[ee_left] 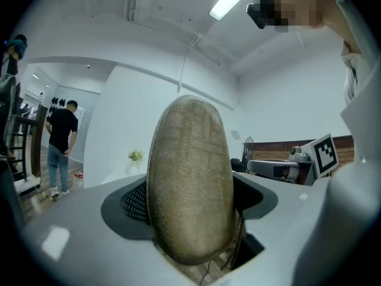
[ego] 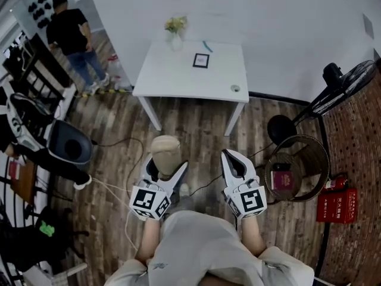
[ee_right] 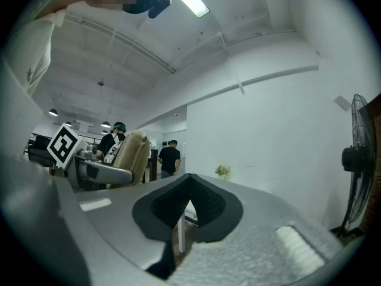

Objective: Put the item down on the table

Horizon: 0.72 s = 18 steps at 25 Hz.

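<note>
While the white table (ego: pixel 178 82) lies ahead across the wooden floor (ego: pixel 196 127), the tan oval item (ego: pixel 165 151) is up in the air, well apart from the table top, gripped by the left gripper (ego: pixel 165 167); that gripper's jaws stand wide, with a dark pad pressed against each flank of the item; the item stands on end between them, its rounded top rising clear of the jaw tips; its surface looks rough and faintly ribbed; the right gripper (ego: pixel 233 159) is held just to the right of the left one, its jaw tips brought together with nothing between them; on the table a small vase of flowers (ego: pixel 175 27) stands at the far edge, a dark-framed square card (ego: pixel 201 60) lies near the middle, and a small round thing (ego: pixel 236 89) sits by the near right corner; right of the table a black fan (ego: pixel 348 82) stands by the wall, with a round wire basket (ego: pixel 311 159) nearer the person and a red box (ego: pixel 337 205) on the floor beside it; at the far left a person in a black shirt (ego: pixel 70 31) stands with back turned
</note>
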Available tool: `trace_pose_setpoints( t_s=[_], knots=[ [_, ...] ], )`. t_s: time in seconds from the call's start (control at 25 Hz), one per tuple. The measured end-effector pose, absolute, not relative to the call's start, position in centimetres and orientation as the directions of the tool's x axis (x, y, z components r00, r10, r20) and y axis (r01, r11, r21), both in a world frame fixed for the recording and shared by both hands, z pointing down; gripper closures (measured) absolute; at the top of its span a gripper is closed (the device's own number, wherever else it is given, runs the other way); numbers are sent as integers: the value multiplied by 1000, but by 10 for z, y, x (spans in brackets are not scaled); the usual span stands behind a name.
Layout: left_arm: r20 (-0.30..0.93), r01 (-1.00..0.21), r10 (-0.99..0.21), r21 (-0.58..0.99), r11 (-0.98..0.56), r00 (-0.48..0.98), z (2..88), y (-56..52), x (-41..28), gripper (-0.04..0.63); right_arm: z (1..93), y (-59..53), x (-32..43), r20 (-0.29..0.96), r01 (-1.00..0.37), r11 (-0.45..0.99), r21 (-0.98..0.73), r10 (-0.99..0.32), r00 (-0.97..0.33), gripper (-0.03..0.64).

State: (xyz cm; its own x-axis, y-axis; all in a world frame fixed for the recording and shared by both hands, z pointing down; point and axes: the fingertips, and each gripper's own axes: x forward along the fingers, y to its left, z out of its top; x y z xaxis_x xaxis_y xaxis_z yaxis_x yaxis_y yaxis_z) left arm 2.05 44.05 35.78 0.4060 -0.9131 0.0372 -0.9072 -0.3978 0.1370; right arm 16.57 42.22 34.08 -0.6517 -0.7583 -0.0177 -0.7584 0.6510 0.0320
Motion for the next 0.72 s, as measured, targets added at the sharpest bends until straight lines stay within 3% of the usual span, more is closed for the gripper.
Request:
trace_pose_setpoints(
  t_s=[0.72],
  knots=[
    [47,-867,-873,159,-473,485,367,287,-63,184,351,279,84,38,-823,568,20,-823,-567,614]
  ],
)
